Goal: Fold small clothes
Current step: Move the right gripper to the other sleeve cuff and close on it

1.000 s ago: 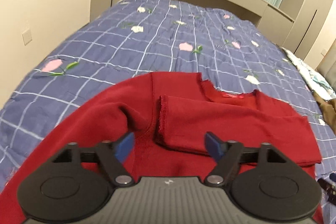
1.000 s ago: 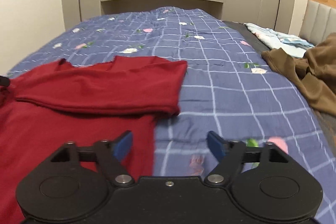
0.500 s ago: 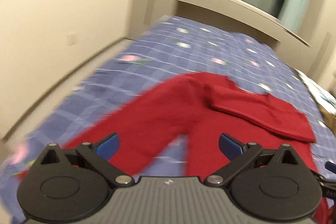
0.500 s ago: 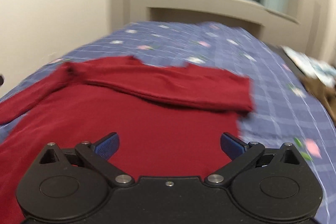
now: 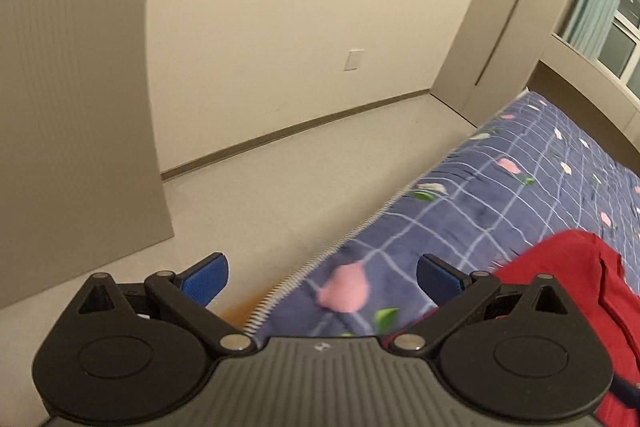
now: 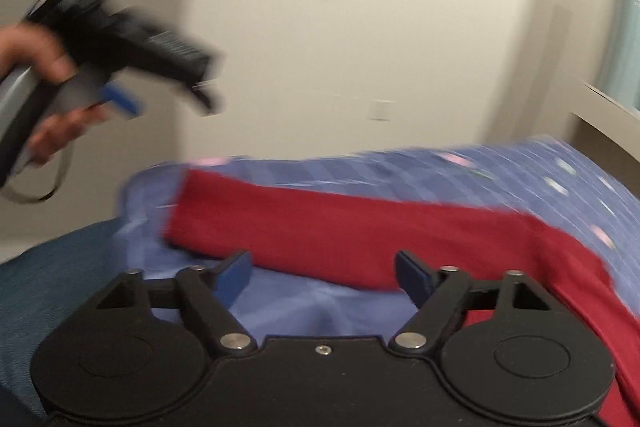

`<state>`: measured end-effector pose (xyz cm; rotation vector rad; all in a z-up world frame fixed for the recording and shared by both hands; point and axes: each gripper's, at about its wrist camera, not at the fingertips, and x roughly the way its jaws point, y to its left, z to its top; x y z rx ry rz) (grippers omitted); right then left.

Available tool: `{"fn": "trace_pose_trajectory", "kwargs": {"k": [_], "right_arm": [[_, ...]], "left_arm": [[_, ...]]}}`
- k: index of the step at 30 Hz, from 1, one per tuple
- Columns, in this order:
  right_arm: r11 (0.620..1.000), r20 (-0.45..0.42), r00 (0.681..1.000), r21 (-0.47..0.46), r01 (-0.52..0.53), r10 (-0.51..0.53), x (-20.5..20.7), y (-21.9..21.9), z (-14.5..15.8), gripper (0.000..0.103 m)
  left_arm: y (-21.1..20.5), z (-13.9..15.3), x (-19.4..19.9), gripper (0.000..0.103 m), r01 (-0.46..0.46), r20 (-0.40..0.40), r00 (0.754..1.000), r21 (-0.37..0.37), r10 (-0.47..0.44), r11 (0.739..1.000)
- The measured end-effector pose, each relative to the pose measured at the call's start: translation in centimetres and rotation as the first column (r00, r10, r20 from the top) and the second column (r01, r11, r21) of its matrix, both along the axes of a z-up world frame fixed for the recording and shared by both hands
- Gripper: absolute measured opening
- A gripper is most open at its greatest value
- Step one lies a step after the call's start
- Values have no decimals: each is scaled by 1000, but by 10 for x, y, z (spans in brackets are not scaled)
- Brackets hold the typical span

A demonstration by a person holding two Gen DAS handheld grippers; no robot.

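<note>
Sweater [image 6: 360,235] sleeve, blurrily, right view only.

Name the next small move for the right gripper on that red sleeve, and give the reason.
Probably ease the right gripper forward and down onto the red sleeve: its jaws are open and empty, and the sleeve lies stretched out, unfolded, on the blue bedspread just ahead.

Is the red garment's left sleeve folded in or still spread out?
Spread out: the sleeve lies straight across the bedspread, away from the body.

No text can be read — the label on the left gripper [image 6: 120,39] is blurred
</note>
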<state>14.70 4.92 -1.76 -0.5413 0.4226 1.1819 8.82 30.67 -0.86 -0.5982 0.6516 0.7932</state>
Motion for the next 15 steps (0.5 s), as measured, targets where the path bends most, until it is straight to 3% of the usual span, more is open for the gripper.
{"fn": "trace_pose_trajectory", "kwargs": {"k": [3,7,10,12,15], "right_arm": [[985,57,986,-83,-154,159,-25,26,-7,66],[962,123,962,-161,-222,243,-42,41,-18,63],[953,128,955,-177,-245,269,-48,52,-21,43],[947,123,950,-187,-261,286,-48,60,-20,4],[957,64,964,-148,-249,260,-34,69,-9,4]], "left_arm": [[10,-5,-10,102,-15,12,1000,-21,15,1000],[16,-13,-22,102,-34,16,999,-43,35,998],[22,-18,-28,102,-52,24,998,-62,53,997],[23,-18,-34,102,-64,37,997,-72,67,995],[28,-16,-42,102,-91,70,993,-77,96,993]]}}
